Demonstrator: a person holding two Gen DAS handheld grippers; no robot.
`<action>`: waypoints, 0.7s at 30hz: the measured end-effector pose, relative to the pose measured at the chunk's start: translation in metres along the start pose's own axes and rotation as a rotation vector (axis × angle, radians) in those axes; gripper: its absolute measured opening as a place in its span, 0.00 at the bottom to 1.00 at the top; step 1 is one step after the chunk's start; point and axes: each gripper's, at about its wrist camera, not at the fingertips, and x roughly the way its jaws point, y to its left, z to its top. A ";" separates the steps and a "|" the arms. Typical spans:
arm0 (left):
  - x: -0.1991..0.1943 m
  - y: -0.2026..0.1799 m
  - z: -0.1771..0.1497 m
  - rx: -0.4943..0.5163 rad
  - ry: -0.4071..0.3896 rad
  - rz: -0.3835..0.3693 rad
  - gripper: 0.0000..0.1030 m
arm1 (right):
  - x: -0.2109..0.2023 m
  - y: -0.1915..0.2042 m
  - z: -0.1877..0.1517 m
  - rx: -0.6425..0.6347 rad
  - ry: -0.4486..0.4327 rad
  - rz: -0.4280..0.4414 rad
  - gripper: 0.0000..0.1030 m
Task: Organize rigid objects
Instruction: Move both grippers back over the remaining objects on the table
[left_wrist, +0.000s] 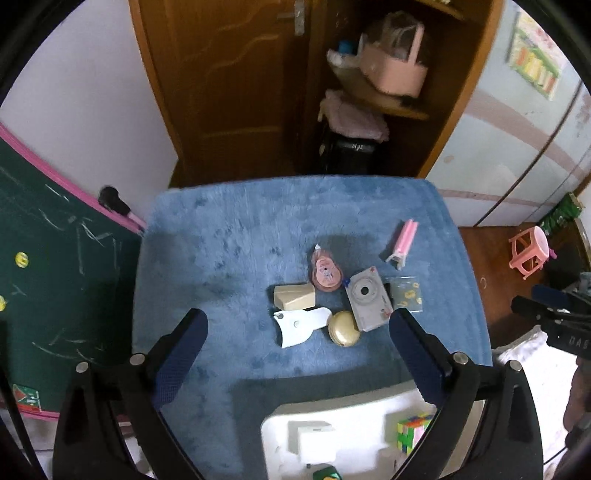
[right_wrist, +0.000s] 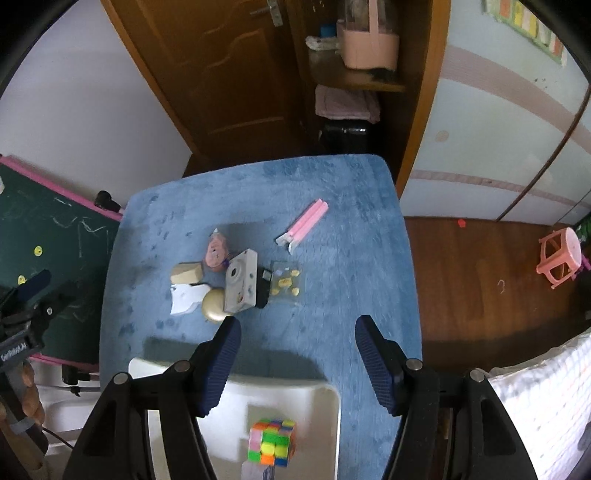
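Note:
On the blue plush tabletop (left_wrist: 221, 240) lies a cluster: a grey toy camera (left_wrist: 367, 297), a round gold compact (left_wrist: 344, 328), a white scraper-shaped piece (left_wrist: 299, 326), a cream wedge (left_wrist: 294, 296), a pink tape dispenser (left_wrist: 325, 271) and a clear sticker packet (left_wrist: 406, 293). A pink double stick (left_wrist: 404, 242) lies apart behind them. At the near edge a white tray (right_wrist: 332, 406) holds a colourful puzzle cube (right_wrist: 272, 441) and a white box (left_wrist: 312, 439). My left gripper (left_wrist: 299, 317) hovers above the cluster, open wide and empty. My right gripper (right_wrist: 298, 323) hangs open over the tray's far rim, also empty.
A green chalkboard (left_wrist: 55, 277) with a pink frame leans left of the table. Behind stand a wooden door (left_wrist: 229, 92) and a shelf with a pink basket (left_wrist: 395, 70). A pink stool (right_wrist: 559, 256) sits on the wooden floor to the right, and a white quilted cloth (right_wrist: 546, 406) lies near right.

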 end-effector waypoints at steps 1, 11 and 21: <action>0.009 0.000 0.003 -0.005 0.017 -0.002 0.96 | 0.009 -0.001 0.005 0.002 0.015 -0.001 0.63; 0.124 0.002 0.010 -0.003 0.232 0.041 0.96 | 0.112 -0.006 0.031 0.044 0.182 0.010 0.63; 0.182 0.001 0.006 -0.030 0.331 0.067 0.96 | 0.193 -0.004 0.033 0.105 0.308 0.019 0.63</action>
